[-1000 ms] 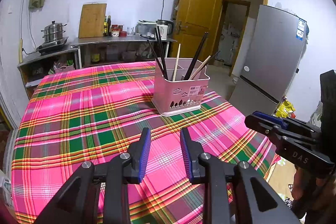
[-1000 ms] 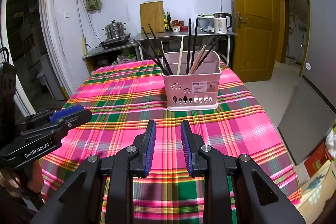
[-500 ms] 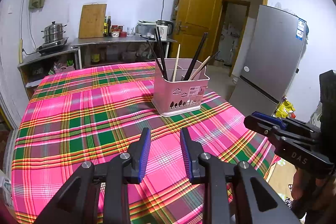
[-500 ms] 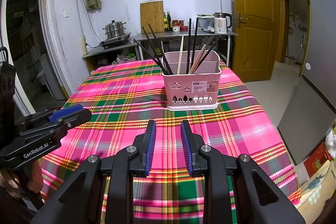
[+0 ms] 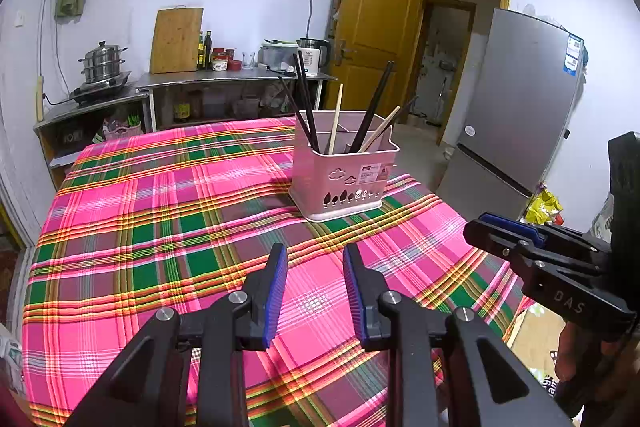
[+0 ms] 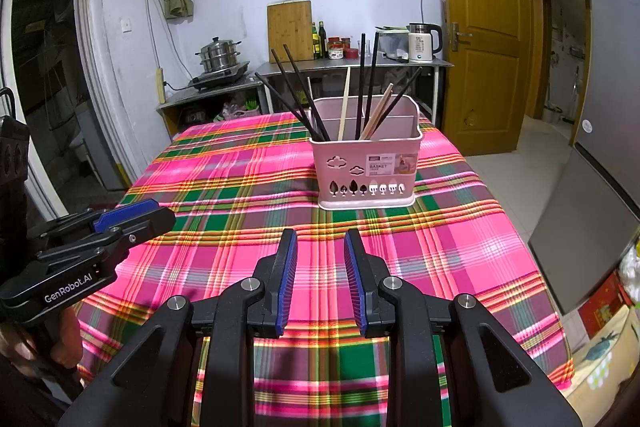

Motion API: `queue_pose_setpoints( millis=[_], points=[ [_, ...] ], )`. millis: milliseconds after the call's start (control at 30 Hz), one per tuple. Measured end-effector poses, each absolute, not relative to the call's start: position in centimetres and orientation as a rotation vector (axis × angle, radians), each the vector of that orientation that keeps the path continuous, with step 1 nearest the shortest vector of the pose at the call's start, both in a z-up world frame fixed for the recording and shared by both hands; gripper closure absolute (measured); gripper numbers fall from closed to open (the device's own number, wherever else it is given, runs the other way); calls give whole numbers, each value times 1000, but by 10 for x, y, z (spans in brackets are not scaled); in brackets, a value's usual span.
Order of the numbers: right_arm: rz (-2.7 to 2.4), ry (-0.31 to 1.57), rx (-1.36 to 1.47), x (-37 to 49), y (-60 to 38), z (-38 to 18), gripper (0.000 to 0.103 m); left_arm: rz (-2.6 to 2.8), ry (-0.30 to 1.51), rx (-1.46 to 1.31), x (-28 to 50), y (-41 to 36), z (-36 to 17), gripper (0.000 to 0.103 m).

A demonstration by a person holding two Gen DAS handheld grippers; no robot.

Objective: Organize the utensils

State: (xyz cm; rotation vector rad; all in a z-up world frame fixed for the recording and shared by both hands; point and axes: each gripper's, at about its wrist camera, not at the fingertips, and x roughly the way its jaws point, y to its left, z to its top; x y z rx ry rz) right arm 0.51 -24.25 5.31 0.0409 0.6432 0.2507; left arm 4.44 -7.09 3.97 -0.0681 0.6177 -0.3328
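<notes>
**Both grippers idle, utensils already in the basket**

I have both grippers parked low over the near side of the table, pointing down toward the plaid cloth. My left gripper has its jaws a little apart with nothing between the blue pads; my right gripper is the same, parted and empty. Each shows up at the edge of the other's view, well apart.

The pink basket stands upright toward the far right of the table. The chopsticks, dark ones and a few pale wooden ones, all lean inside its compartments. I see no loose utensil on the cloth.

My read is that I am either at the very end or about to sort the mixed sticks. If sorting is wanted, the next move calls for reaching forward to the basket and pinching one stick near its top.
</notes>
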Motion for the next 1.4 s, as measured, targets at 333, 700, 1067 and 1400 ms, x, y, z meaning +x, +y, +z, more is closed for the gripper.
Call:
queue_pose_setpoints(
  millis=[333, 700, 1067, 1400],
  points=[
    [250, 644, 40, 5, -242, 53, 78, -335, 619, -68, 43, -70, 41, 75],
    [250, 647, 40, 5, -241, 52, 78, -333, 622, -64, 41, -72, 40, 75],
    [250, 650, 37, 5, -242, 50, 78, -327, 634, -60, 43, -75, 39, 75],
    [249, 651, 36, 6, -242, 50, 78, -322, 627, -42, 43, -81, 37, 75]
  ],
)
